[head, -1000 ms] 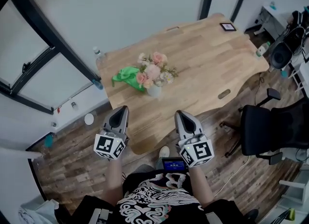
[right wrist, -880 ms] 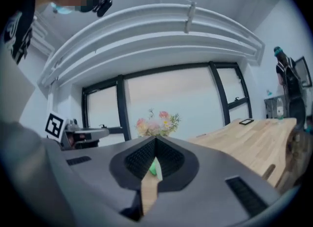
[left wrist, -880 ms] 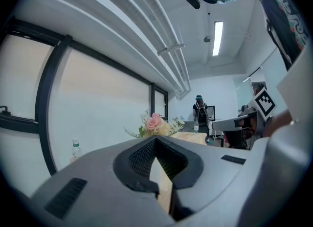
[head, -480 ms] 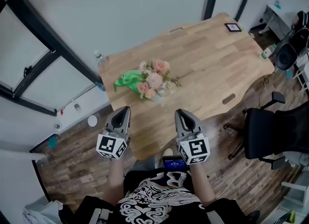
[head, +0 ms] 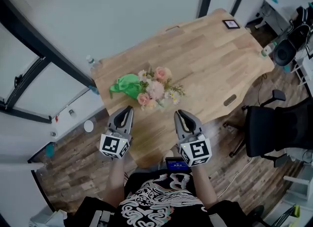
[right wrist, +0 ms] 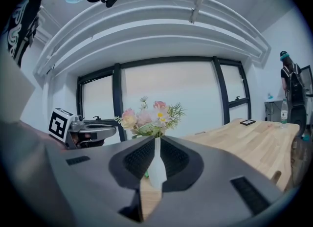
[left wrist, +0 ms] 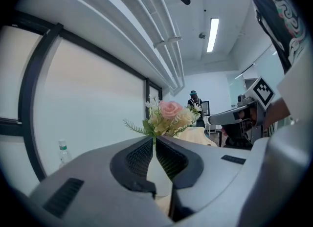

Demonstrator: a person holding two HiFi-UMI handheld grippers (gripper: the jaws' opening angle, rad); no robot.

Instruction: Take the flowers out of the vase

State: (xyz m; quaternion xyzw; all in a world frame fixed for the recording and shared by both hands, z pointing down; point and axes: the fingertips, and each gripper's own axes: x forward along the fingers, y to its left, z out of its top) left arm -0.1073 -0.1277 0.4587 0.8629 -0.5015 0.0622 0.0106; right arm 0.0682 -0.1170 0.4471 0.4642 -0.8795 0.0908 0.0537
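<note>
A bouquet of pink and cream flowers stands near the front left corner of the wooden table. From above, the blooms hide the vase. The white vase shows below the flowers in the left gripper view, and the same vase under the flowers in the right gripper view. My left gripper and right gripper hover side by side at the table's near edge. Both point at the bouquet, a little short of it, and both are shut and hold nothing.
A green cloth lies just left of the flowers. A water bottle stands at the table's left corner, a small picture frame at the far end, another bottle at the right edge. A black office chair stands to the right.
Both grippers have moved forward toward the table together and now sit closer to the bouquet. Their jaws stay shut throughout.
</note>
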